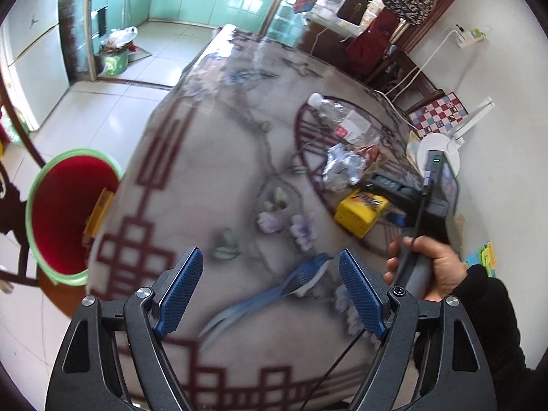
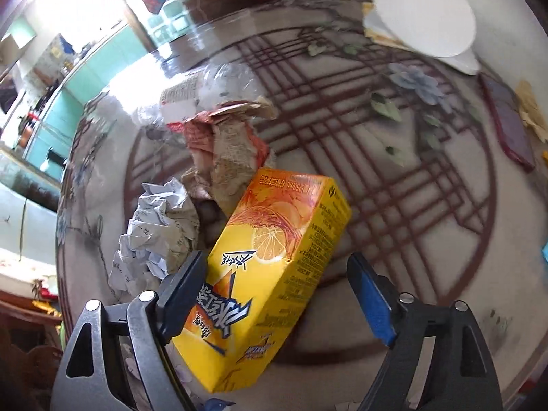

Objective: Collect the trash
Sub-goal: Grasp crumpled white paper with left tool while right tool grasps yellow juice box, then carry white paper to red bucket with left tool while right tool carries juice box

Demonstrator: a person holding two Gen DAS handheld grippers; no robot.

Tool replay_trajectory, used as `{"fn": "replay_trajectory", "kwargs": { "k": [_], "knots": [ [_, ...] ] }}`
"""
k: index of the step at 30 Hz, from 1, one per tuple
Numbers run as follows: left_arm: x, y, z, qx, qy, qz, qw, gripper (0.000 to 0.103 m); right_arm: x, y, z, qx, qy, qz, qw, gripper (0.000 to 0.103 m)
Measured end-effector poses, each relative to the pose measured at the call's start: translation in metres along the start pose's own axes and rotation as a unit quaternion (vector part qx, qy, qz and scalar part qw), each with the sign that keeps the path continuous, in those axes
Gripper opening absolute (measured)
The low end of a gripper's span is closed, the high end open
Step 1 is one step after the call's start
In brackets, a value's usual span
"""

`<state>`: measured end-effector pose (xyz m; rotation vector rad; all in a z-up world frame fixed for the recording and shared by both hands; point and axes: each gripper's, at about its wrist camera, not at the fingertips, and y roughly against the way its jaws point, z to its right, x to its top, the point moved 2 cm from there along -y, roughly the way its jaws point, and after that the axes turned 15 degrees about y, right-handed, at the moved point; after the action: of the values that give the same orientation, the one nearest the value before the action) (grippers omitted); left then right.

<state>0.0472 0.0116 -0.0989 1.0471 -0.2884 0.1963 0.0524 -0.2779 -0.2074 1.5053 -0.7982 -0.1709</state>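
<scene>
Red bin [image 1: 70,215] off table's [image 1: 212,157] left edge for drops, left gripper [image 1: 270,289] spread, empty over bare cloth, right gripper [image 2: 277,293] spread astride yellow juice carton [image 2: 270,267], unclamped, crumpled paper [image 2: 156,229] alongside awaiting pickup.

The near part of the table [image 1: 212,178] is lying bare beneath the left gripper [image 1: 270,294], giving open passage. Farther across, trash is crowding 1 patch: a yellow juice carton [image 2: 274,267] is sitting between the right gripper [image 2: 277,298]'s spread jaws, a crumpled white paper ball [image 2: 157,229] touching its left side, a crushed wrapper [image 2: 226,150] just behind. To the carton's right the table is running clear up to a white lamp base [image 2: 424,13] and a dark red phone [image 2: 507,120].
</scene>
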Motion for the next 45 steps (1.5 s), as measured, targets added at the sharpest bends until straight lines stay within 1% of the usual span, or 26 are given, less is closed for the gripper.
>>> {"fn": "replay_trajectory", "kwargs": {
  "k": [1, 2, 3, 4, 5, 6, 7, 8, 9, 11, 15, 19, 20, 21, 22, 23, 25, 27, 32, 34, 41, 45],
  "knots": [
    [0.001, -0.004, 0.011, -0.002, -0.003, 0.002, 1.0000, 0.081, 0.002, -0.009, -0.002, 0.012, 0.004, -0.021, 1.000, 0.085],
    [0.004, -0.009, 0.022, -0.005, -0.008, 0.002, 1.0000, 0.081, 0.001, -0.019, -0.004, 0.027, 0.011, -0.047, 0.998, 0.089],
    [0.007, -0.013, 0.032, -0.008, -0.013, 0.003, 0.9999, 0.081, 0.002, -0.017, -0.008, 0.023, 0.034, -0.032, 0.999, 0.088],
    [0.011, -0.017, 0.043, -0.010, -0.021, 0.006, 0.9997, 0.081, 0.003, -0.016, -0.009, 0.034, 0.048, -0.023, 0.998, 0.086],
    [0.015, -0.023, 0.055, -0.008, -0.031, 0.010, 0.9994, 0.082, 0.001, -0.017, -0.006, 0.062, 0.046, -0.023, 0.997, 0.081],
    [0.020, -0.029, 0.064, -0.006, -0.041, 0.013, 0.9991, 0.082, -0.001, -0.013, -0.002, 0.081, 0.042, -0.011, 0.996, 0.061],
    [0.023, -0.036, 0.072, -0.003, -0.047, 0.014, 0.9988, 0.082, -0.004, -0.011, 0.005, 0.108, 0.034, -0.006, 0.994, 0.047],
    [0.027, -0.045, 0.080, 0.002, -0.052, 0.014, 0.9986, 0.082, -0.007, -0.009, 0.013, 0.137, 0.021, -0.006, 0.990, 0.038],
    [0.031, -0.055, 0.087, 0.007, -0.056, 0.012, 0.9983, 0.082, -0.012, -0.005, 0.024, 0.160, 0.004, -0.001, 0.987, 0.037],
    [0.034, -0.075, 0.099, 0.014, -0.064, 0.007, 0.9978, 0.082, -0.023, 0.009, 0.047, 0.176, -0.006, 0.016, 0.984, 0.037],
    [0.037, -0.132, 0.117, 0.040, -0.083, -0.022, 0.9955, 0.082, -0.045, 0.042, 0.075, 0.165, 0.013, 0.041, 0.985, 0.037],
    [0.038, -0.182, 0.126, 0.066, -0.092, -0.052, 0.9923, 0.081, -0.061, 0.067, 0.084, 0.151, 0.026, 0.054, 0.987, 0.037],
    [0.037, -0.191, 0.126, 0.075, -0.094, -0.059, 0.9910, 0.077, -0.062, 0.071, 0.085, 0.151, 0.028, 0.056, 0.987, 0.037],
    [0.036, -0.197, 0.126, 0.081, -0.094, -0.066, 0.9901, 0.063, -0.058, 0.071, 0.086, 0.152, 0.029, 0.057, 0.986, 0.037],
    [0.035, -0.201, 0.125, 0.083, -0.093, -0.070, 0.9898, 0.055, -0.058, 0.074, 0.086, 0.155, 0.029, 0.059, 0.986, 0.037],
    [0.034, -0.203, 0.124, 0.080, -0.089, -0.073, 0.9900, 0.045, -0.059, 0.077, 0.086, 0.158, 0.029, 0.059, 0.985, 0.037],
    [0.033, -0.198, 0.123, 0.075, -0.089, -0.067, 0.9909, 0.038, -0.060, 0.081, 0.089, 0.159, 0.032, 0.061, 0.985, 0.037],
    [0.031, -0.192, 0.122, 0.073, -0.094, -0.066, 0.9906, 0.037, -0.062, 0.084, 0.091, 0.162, 0.035, 0.062, 0.984, 0.037],
    [0.024, -0.159, 0.111, 0.059, -0.082, -0.044, 0.9939, 0.037, -0.053, 0.078, 0.087, 0.173, 0.043, 0.060, 0.982, 0.037],
    [0.021, -0.147, 0.105, 0.056, -0.075, -0.043, 0.9947, 0.037, -0.050, 0.076, 0.083, 0.175, 0.048, 0.059, 0.982, 0.037],
    [0.012, -0.110, 0.088, 0.044, -0.049, -0.031, 0.9973, 0.037, -0.047, 0.082, 0.059, 0.184, 0.070, 0.062, 0.978, 0.037],
    [0.010, -0.093, 0.081, 0.040, -0.044, -0.020, 0.9980, 0.037, -0.047, 0.088, 0.041, 0.189, 0.086, 0.067, 0.976, 0.037]
  ]
}}
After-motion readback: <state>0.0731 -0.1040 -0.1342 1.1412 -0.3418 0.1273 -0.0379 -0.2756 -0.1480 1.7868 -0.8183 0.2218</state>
